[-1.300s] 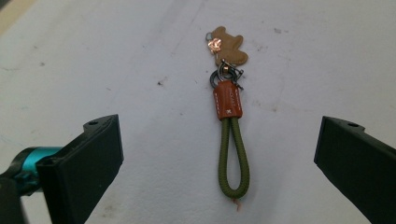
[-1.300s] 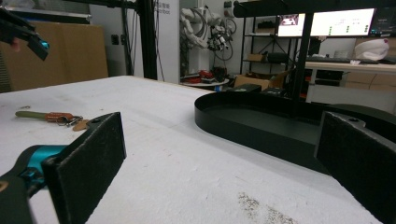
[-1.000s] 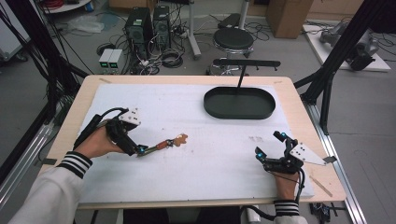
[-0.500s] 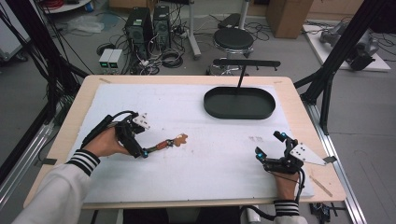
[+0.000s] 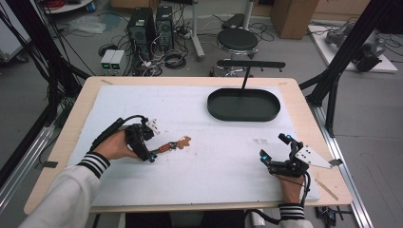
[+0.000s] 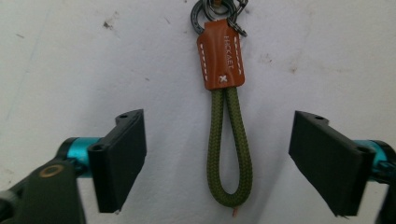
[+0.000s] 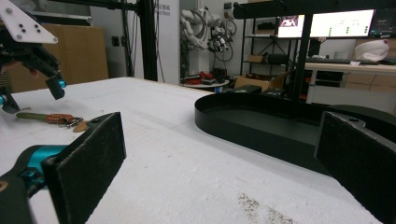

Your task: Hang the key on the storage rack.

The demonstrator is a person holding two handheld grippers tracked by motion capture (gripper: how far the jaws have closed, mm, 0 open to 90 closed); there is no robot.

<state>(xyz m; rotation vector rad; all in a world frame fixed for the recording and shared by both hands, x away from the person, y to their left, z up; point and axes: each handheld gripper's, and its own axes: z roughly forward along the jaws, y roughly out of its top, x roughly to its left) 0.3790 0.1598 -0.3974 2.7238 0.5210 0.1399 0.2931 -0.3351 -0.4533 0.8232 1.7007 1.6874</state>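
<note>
Olive cord keychain (image 6: 227, 135) (leather tab) lies flat on counter (image 5: 214, 156) | left tongs (image 6: 219, 163) spread wide, straddling its loop, not touching | right tongs (image 5: 274, 148) released, well apart.

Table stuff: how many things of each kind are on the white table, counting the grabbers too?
Grippers: 2, the left gripper and the right gripper
Keychains: 1, the olive cord keychain with a brown leather tab
Trays: 1, the black oval tray
Total: 4
</note>
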